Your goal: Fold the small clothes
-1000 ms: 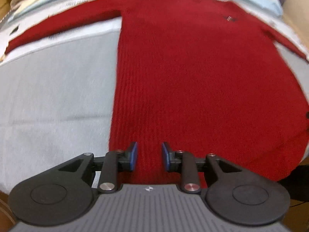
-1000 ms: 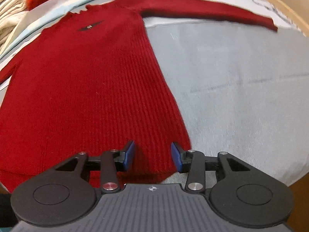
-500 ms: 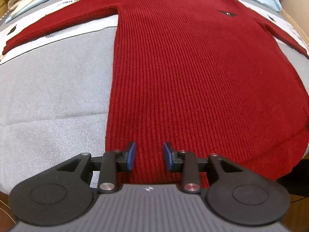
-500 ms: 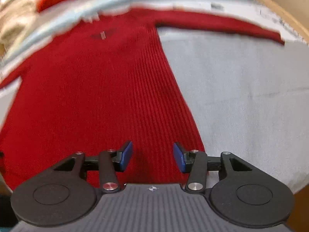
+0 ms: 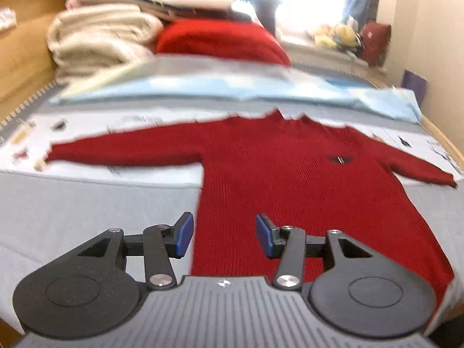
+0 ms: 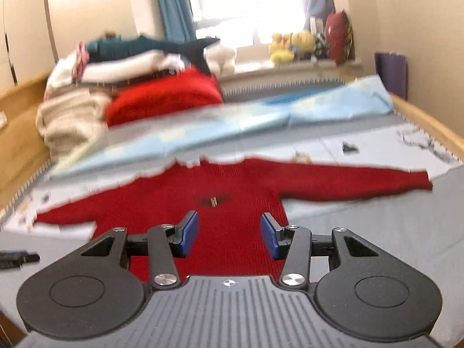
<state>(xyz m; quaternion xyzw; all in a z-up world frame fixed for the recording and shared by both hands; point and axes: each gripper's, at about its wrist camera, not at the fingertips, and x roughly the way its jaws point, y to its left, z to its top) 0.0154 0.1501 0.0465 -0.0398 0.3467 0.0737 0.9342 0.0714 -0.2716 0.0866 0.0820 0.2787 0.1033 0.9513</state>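
Note:
A red knitted sweater (image 5: 304,179) (image 6: 232,200) lies flat on the grey bed cover (image 5: 87,203), front up, both sleeves stretched sideways. A small dark emblem (image 5: 339,159) sits on its chest. My left gripper (image 5: 223,236) hovers above the lower left side of the sweater. Its jaws are opening and nothing is between them. My right gripper (image 6: 229,236) hangs over the sweater's right side, open and holding nothing. Part of the left gripper (image 6: 17,256) shows at the left edge of the right wrist view.
A pile of folded blankets and clothes (image 5: 130,29) (image 6: 121,81) with a bright red bundle (image 5: 220,40) stands at the far end. A light blue sheet (image 6: 261,116) lies behind the sweater. Wooden bed rails (image 6: 429,121) run along both sides. Soft toys (image 6: 295,46) line the windowsill.
Both grippers have risen and tilted up, so the far end of the bed and the window now show. The left jaws stand wider than before. The sweater lies as it did.

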